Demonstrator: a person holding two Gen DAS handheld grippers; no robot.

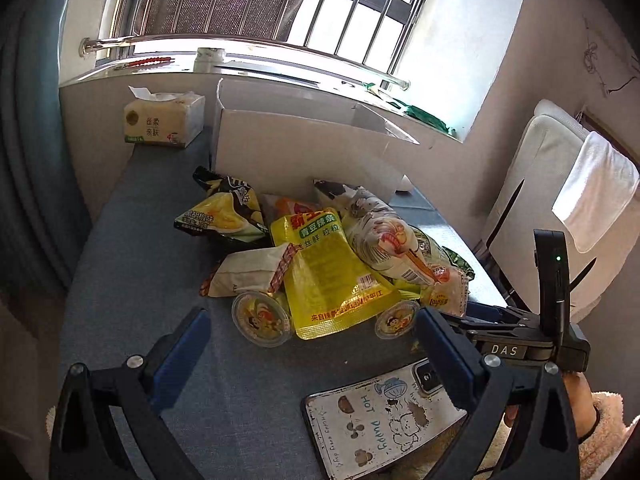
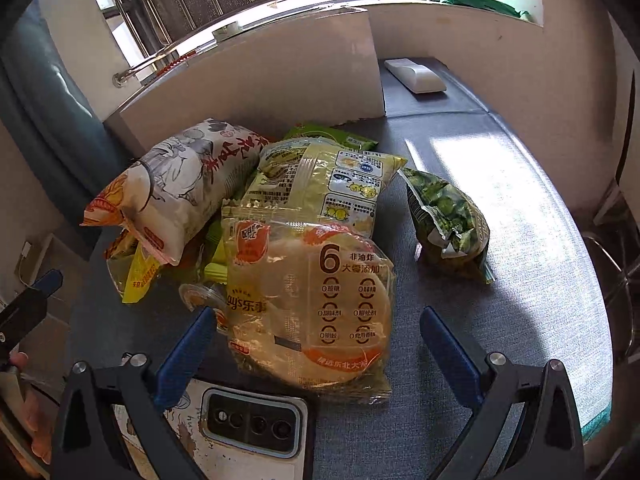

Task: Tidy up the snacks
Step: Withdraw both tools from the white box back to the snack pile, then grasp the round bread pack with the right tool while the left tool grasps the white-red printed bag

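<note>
A heap of snacks lies on the grey-blue table (image 1: 132, 280). In the left wrist view the yellow pouch (image 1: 320, 264) is on top, with a black-and-yellow chip bag (image 1: 224, 212), a white paper bag (image 1: 252, 272) and two jelly cups (image 1: 262, 318) (image 1: 396, 320) around it. My left gripper (image 1: 312, 328) is open just short of the cups, holding nothing. My right gripper (image 2: 318, 316) is open, and the clear Lay's bag (image 2: 308, 304) lies flat between its fingers, unclamped. Behind sit a white illustrated bag (image 2: 176, 188) and a yellow-green bag (image 2: 328, 184). A green pea bag (image 2: 452, 224) lies apart on the right.
An open white cardboard box (image 1: 288, 148) stands behind the heap, under the window sill. A tissue pack (image 1: 164, 120) sits at the back left and a white oblong object (image 2: 416, 74) at the back right. A phone (image 2: 252, 424) in a cartoon case lies near both grippers. A chair (image 1: 560, 200) is on the right.
</note>
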